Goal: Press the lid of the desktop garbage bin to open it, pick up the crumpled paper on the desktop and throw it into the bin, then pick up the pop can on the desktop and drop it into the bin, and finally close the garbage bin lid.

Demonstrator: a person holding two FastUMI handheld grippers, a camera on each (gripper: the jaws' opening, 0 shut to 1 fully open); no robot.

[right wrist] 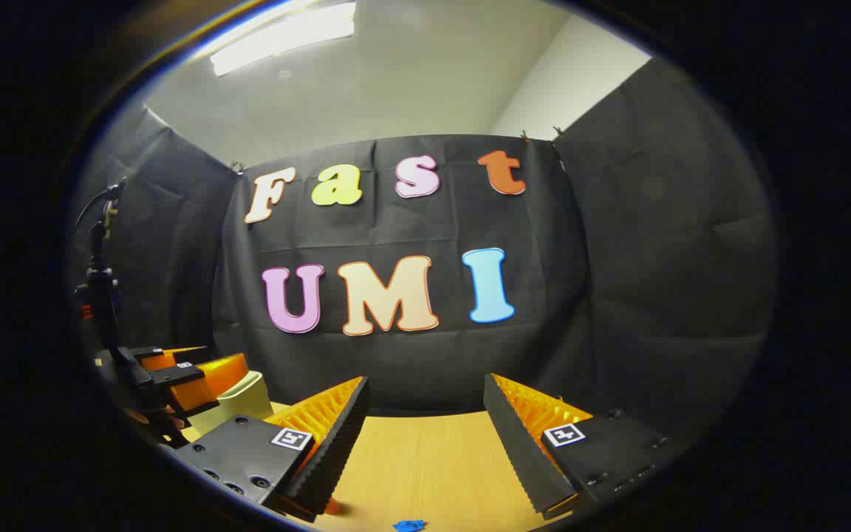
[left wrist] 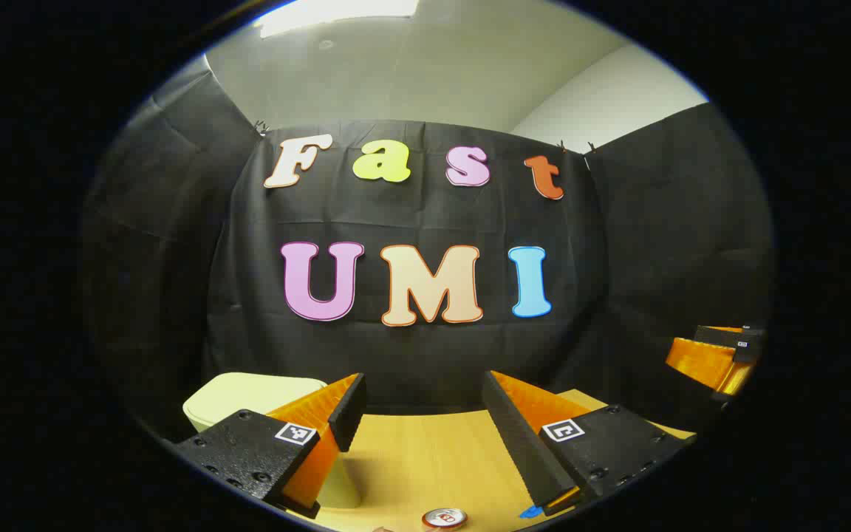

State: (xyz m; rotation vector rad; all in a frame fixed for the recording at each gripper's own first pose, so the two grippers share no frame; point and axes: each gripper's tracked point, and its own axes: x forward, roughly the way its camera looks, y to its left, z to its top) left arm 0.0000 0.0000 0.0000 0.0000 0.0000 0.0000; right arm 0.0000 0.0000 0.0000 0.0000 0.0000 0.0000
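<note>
1. Pop can (left wrist: 445, 518): stood upright on the wooden desktop (left wrist: 425, 458), long axis vertical, silver top with its pull tab facing up. It sat at the near edge of the left gripper view, below and between that gripper's fingers, touching neither.
2. Desktop garbage bin (left wrist: 248, 395): pale cream, at the left rear of the desktop near the black cloth wall. Its lid lay flat and closed; the contents could not be seen. In the left gripper view, one finger overlapped its front. In the right gripper view, the bin (right wrist: 242, 403) stood just behind the other gripper.
3. Left gripper (left wrist: 425, 421): held level above the desktop, facing the back wall, fingers spread wide apart with nothing between them. Seen from the right gripper view (right wrist: 185, 377), it hovered beside the bin.
4. Right gripper (right wrist: 425, 425): likewise level and facing the wall, fingers parted, holding nothing. In the left gripper view it appeared at the far right (left wrist: 713, 362), well apart from the bin.
5. Blue scrap (right wrist: 409, 525): lay on the desktop near the front edge.
</note>
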